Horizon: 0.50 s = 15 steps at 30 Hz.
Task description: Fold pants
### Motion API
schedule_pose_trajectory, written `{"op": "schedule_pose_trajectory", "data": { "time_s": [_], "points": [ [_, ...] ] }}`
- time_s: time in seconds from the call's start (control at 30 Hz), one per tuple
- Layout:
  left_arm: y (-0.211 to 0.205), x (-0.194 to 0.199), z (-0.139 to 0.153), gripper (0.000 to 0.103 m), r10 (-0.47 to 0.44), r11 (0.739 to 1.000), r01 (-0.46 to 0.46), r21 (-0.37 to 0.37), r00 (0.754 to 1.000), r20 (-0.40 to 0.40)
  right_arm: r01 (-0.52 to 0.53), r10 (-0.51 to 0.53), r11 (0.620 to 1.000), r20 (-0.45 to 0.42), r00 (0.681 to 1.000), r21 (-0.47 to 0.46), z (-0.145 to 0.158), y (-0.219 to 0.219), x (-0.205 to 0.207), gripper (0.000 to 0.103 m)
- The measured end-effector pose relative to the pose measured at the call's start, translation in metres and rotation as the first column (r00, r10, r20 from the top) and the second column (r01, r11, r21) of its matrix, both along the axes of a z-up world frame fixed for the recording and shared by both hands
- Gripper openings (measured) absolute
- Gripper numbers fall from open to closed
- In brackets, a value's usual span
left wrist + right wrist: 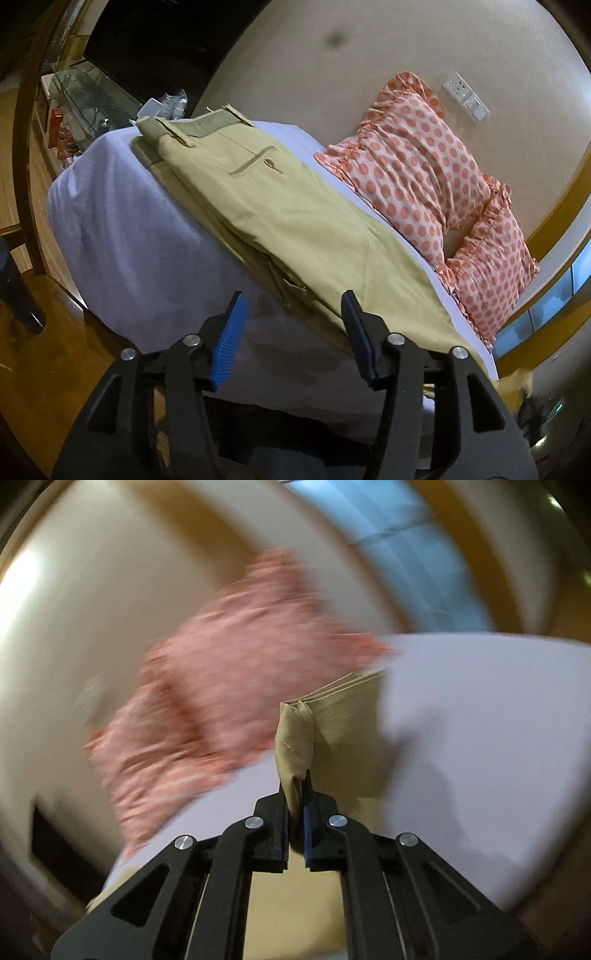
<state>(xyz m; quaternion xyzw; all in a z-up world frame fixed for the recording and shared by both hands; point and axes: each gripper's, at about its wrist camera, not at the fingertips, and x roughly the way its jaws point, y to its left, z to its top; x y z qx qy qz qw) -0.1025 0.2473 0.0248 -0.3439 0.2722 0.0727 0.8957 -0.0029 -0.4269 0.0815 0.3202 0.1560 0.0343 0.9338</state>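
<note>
Right wrist view, nearest: our right gripper (297, 812) is clamped on the hem end of the khaki cotton pants (332, 716), a bunched fold of cloth pinched between the two black fingers.
Hem layers: we see several stacked edges beyond the pinch; we judge the grip should keep all of them together so none slips out as we carry the end over.
Left wrist view, nearest: our left gripper (291, 332) stands wide apart and empty, hovering just above the near leg part of the pants.
Pants position: they lie lengthwise on the pale lilac bed sheet (118, 206), legs already doubled, waistband (207, 123) at the far end.
Doing it well: we would press the left gripper down near mid-length as an anchor, then lay the hem squarely on the waistband.
Far side: two orange polka-dot frilled pillows (413, 162) sit just beside the pants; we should keep the swing clear of them.
</note>
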Motion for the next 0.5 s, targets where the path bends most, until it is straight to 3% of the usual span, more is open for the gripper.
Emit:
{"op": "schedule_pose_trajectory", "data": {
  "time_s": [0.1, 0.17, 0.27, 0.3, 0.33, 0.4, 0.47, 0.5],
  "points": [
    [-0.004, 0.0, 0.002, 0.058, -0.011, 1.0, 0.011, 0.018, 1.0, 0.007, -0.263, 0.267, 0.963, 0.065, 0.961, -0.06, 0.037, 0.092, 0.03, 0.006],
    [-0.008, -0.001, 0.004, 0.064, -0.028, 0.999, 0.028, 0.036, 0.999, 0.016, -0.445, 0.451, 0.89, 0.057, 0.89, -0.099, 0.048, 0.166, 0.048, 0.006],
    [-0.013, 0.0, 0.006, 0.071, -0.059, 0.997, 0.057, 0.056, 0.998, 0.032, -0.653, 0.649, 0.736, -0.091, 0.756, -0.18, 0.035, 0.272, 0.061, 0.009],
    [-0.014, 0.0, 0.007, 0.073, -0.071, 0.996, 0.069, 0.058, 0.997, 0.034, -0.718, 0.694, 0.664, -0.187, 0.695, -0.208, 0.024, 0.307, 0.063, 0.013],
    [-0.014, 0.001, 0.007, 0.078, -0.078, 0.995, 0.076, 0.063, 0.996, 0.03, -0.757, 0.71, 0.616, -0.261, 0.654, -0.22, 0.012, 0.331, 0.061, 0.02],
    [-0.014, 0.0, 0.006, 0.079, -0.087, 0.994, 0.085, 0.075, 0.996, 0.031, -0.781, 0.727, 0.587, -0.287, 0.624, -0.211, 0.002, 0.344, 0.054, 0.032],
    [-0.011, 0.0, 0.005, 0.08, -0.087, 0.994, 0.083, 0.076, 0.995, 0.042, -0.766, 0.723, 0.614, -0.253, 0.643, -0.19, 0.002, 0.336, 0.048, 0.075],
    [-0.008, 0.001, 0.003, 0.08, -0.084, 0.995, 0.08, 0.066, 0.995, 0.05, -0.748, 0.712, 0.64, -0.229, 0.664, -0.177, 0.005, 0.328, 0.047, 0.078]
  ]
}}
